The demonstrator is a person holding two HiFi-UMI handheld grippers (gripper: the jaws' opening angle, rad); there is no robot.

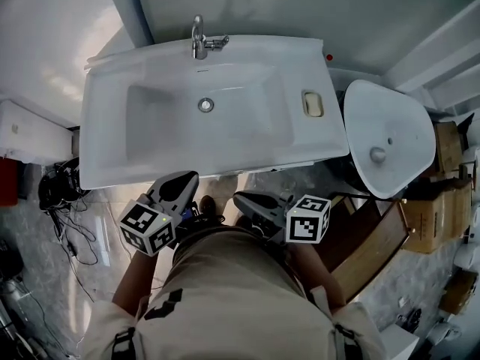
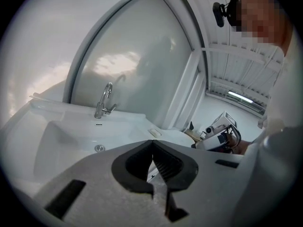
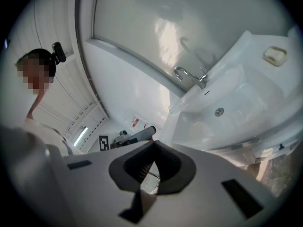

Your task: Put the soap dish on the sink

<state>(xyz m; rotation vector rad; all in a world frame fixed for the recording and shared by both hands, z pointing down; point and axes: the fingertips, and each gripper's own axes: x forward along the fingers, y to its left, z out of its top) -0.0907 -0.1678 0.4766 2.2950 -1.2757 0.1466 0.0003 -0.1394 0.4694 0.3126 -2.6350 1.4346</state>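
Beige soap dish (image 1: 313, 103) is seen lying on the ledge of the sink (image 1: 105, 126), seemingly placed, so the left gripper (image 1: 187, 178) and right gripper (image 1: 241, 199) are held closed and empty.

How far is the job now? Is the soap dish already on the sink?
Done: the soap dish lies on the sink ledge, right of the basin. In hand: nothing; left gripper and right gripper are shut and empty. Left: nothing visible.
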